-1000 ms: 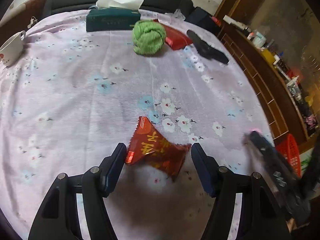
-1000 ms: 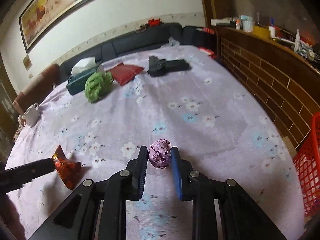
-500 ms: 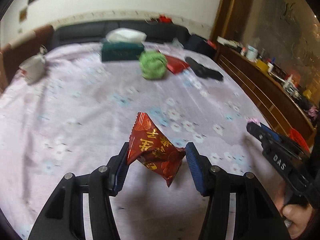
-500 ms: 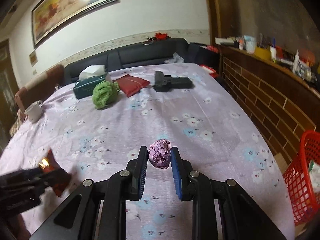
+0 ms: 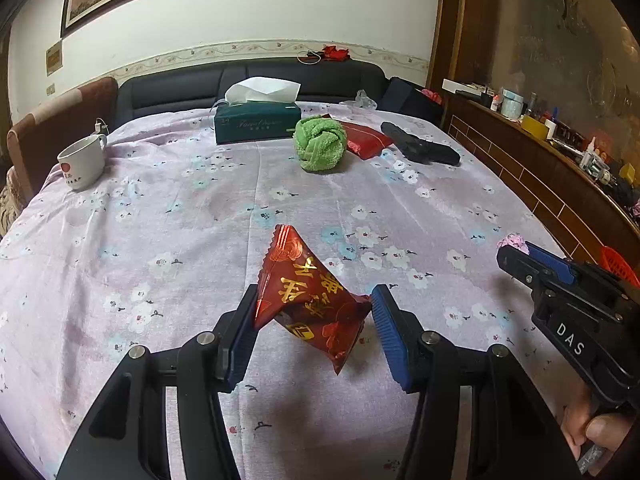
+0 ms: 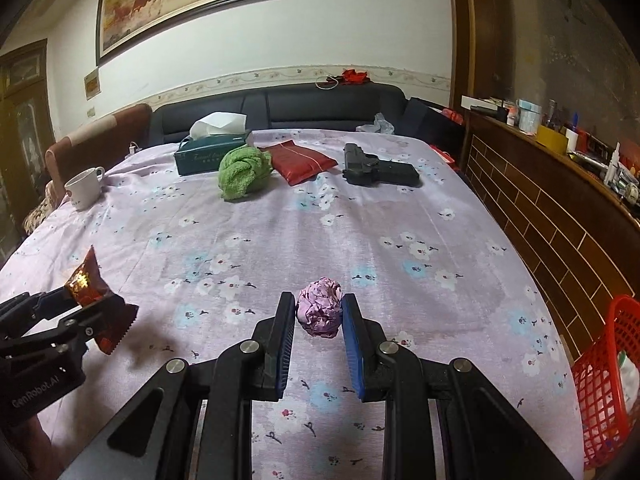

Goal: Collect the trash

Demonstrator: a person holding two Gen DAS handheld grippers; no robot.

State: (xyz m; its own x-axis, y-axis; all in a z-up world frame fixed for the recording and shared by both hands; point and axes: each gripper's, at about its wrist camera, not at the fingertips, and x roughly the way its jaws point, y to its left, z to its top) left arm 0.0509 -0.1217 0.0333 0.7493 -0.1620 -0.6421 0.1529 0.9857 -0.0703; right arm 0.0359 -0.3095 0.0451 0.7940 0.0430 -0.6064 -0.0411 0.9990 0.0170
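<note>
A red snack wrapper (image 5: 308, 300) with gold print hangs above the flowered tablecloth (image 5: 160, 208), pinched between the blue pads of my left gripper (image 5: 314, 296); its shadow falls on the cloth below. The right wrist view shows that wrapper (image 6: 86, 284) at the far left in the left gripper (image 6: 80, 312). My right gripper (image 6: 317, 302) is shut on a crumpled purple ball (image 6: 320, 312), held just over the cloth. In the left wrist view the right gripper (image 5: 516, 250) reaches in from the right with the purple ball (image 5: 512, 240) at its tip.
A red mesh basket (image 6: 604, 360) with trash stands on the floor beyond the table's right edge. At the far end lie a tissue box (image 5: 256, 124), a green cloth (image 5: 320, 144), a red pouch (image 5: 366, 140) and a black pistol-shaped object (image 5: 420, 148). A white mug (image 5: 82, 160) sits far left.
The left jaws closed onto the red wrapper and lifted it off the cloth. Both grippers tilted upward, and the right one rolled level with the purple ball still in it.
</note>
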